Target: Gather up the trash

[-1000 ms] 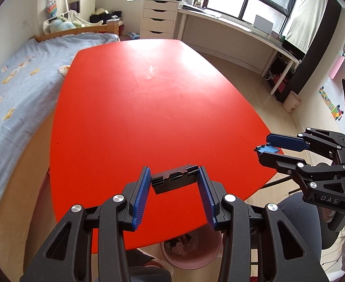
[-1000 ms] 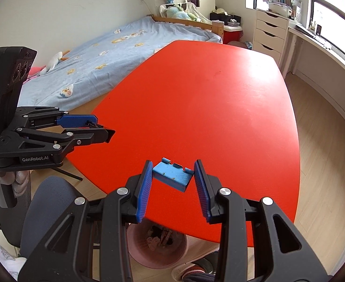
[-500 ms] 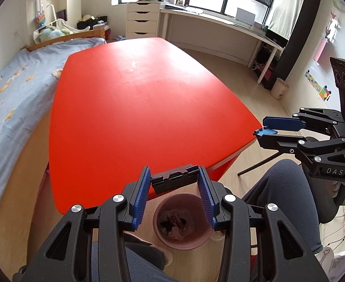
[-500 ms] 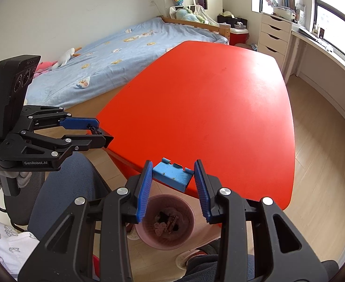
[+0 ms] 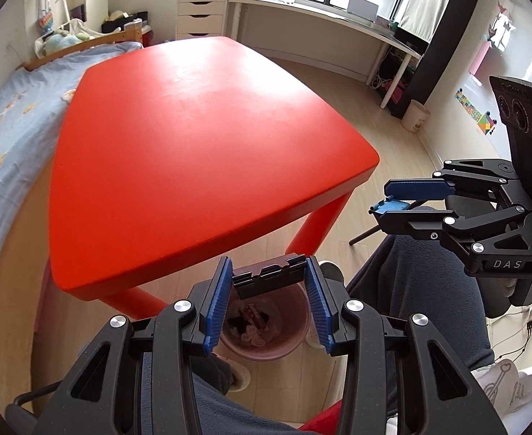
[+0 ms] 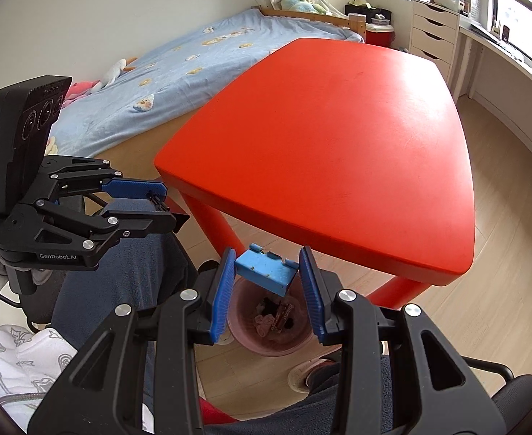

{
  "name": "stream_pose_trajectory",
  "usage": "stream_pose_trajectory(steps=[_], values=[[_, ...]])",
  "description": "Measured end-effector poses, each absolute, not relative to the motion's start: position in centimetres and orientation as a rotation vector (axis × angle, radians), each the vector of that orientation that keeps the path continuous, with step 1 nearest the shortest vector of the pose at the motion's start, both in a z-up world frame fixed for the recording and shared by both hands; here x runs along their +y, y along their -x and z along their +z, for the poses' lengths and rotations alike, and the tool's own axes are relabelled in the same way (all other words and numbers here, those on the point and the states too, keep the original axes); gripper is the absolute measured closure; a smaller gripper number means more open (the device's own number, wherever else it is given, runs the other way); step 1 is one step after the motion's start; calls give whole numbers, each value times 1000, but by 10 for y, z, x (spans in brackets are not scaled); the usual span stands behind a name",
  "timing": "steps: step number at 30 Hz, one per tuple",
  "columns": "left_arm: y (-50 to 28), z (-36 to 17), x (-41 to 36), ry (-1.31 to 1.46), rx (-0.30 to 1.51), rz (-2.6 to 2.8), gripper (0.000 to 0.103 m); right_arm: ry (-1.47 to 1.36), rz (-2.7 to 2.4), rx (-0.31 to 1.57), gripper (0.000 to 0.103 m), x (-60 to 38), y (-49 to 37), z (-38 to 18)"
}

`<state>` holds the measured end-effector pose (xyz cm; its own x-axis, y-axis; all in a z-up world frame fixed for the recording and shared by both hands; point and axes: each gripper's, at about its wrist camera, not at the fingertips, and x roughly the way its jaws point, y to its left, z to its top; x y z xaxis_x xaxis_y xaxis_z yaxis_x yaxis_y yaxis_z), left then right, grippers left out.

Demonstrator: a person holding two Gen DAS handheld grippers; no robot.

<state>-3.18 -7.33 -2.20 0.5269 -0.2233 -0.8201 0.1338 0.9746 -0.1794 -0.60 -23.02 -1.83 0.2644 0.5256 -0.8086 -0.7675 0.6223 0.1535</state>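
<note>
My left gripper (image 5: 269,282) is shut on a black plastic clip piece (image 5: 267,278) and holds it above a pink trash bin (image 5: 266,330) on the floor. My right gripper (image 6: 267,272) is shut on a blue plastic clip piece (image 6: 266,270) above the same bin (image 6: 269,326), which holds wrappers and crumpled scraps. The right gripper also shows in the left wrist view (image 5: 385,204) with the blue piece. The left gripper shows in the right wrist view (image 6: 164,206), at the left.
A red table (image 5: 193,137) stands just beyond the bin, its near edge and legs (image 5: 316,224) close to both grippers. A bed (image 6: 179,72) lies at the left. My legs and chair sit under the grippers. A desk and drawers (image 5: 200,11) line the far wall.
Both grippers have pulled back off the table's near edge and now hang over the pink bin, each still holding its piece.
</note>
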Motion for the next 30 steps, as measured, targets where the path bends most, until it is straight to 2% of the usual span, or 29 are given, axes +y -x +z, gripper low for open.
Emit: stream_pose_trajectory(steps=[11,12,13,15,16,20,30], values=[[33,-26,-74,97,1009,-234,62,277,919,979,66,-229,8,-22],[33,-27,-73,99,1007,-233,60,277,920,980,66,-230,7,-22],[33,-27,-72,101,1003,-224,56,279,915,982,63,-229,6,-22],[33,-25,-69,108,987,-207,21,271,897,975,15,-232,4,-23],[34,-24,-67,113,970,-194,16,263,890,972,13,-233,3,-23],[34,-23,-61,126,968,-171,9,259,856,980,6,-234,-1,-26],[36,-24,-58,146,977,-159,8,249,849,988,3,-235,2,-29]])
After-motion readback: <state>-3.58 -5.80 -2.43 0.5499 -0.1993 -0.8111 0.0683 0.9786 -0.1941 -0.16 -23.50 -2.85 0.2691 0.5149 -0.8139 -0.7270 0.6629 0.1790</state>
